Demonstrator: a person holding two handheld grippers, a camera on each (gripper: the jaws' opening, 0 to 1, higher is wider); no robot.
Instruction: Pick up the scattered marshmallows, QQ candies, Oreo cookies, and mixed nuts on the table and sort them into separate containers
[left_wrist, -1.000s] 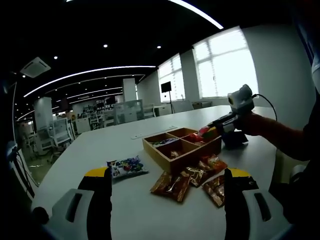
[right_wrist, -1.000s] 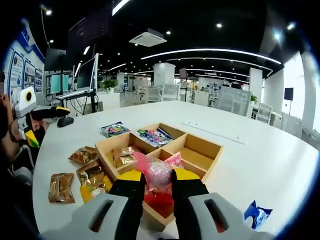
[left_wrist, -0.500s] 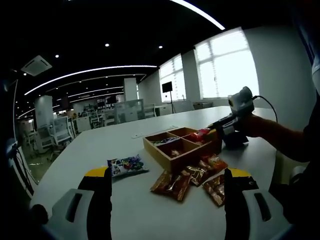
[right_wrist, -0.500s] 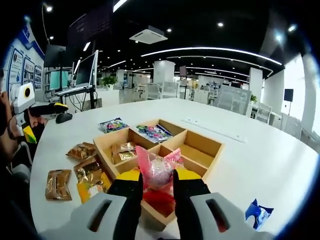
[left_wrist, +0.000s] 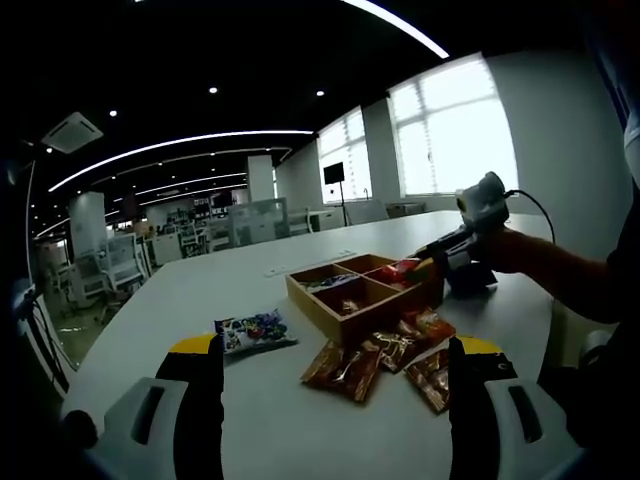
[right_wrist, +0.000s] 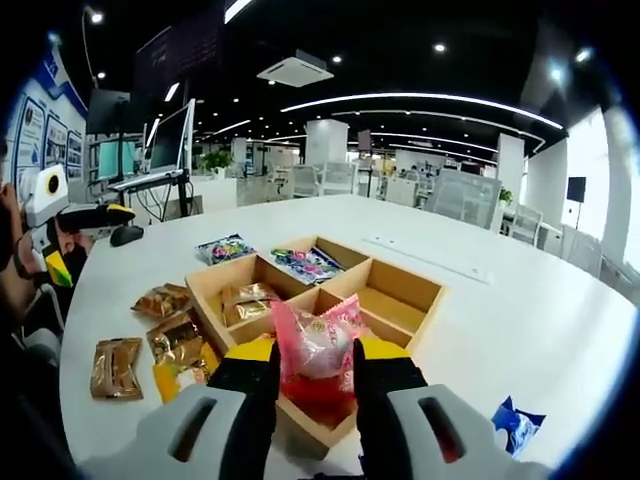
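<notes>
While the right gripper (right_wrist: 312, 375) holds a pink packet (right_wrist: 313, 345) clenched between its jaws just above the near cell of the wooden tray (right_wrist: 425, 290), the left gripper (left_wrist: 335, 385) hovers low over the tabletop (left_wrist: 200, 290) with its jaws spread wide and nothing between them. In the right gripper view the tray's four cells read as follows: the 12 o'clock cell holds colourful packets (right_wrist: 305, 264), the 9 o'clock cell holds gold packets (right_wrist: 243, 298), the 3 o'clock cell appears empty, and the 6 o'clock cell holds something red below the jaws. Sorting is therefore judged partly complete. Remaining on the tabletop are several brown packets (right_wrist: 115, 365) at 9 o'clock of the tray, one colourful packet (right_wrist: 222, 248) at 11 o'clock, and a blue packet (right_wrist: 517, 425) at 4 o'clock. In the left gripper view, brown packets (left_wrist: 345, 368) lie just ahead between the jaws, and a colourful packet (left_wrist: 252, 330) lies at 10 o'clock of them. The contents of each packet cannot be identified.
</notes>
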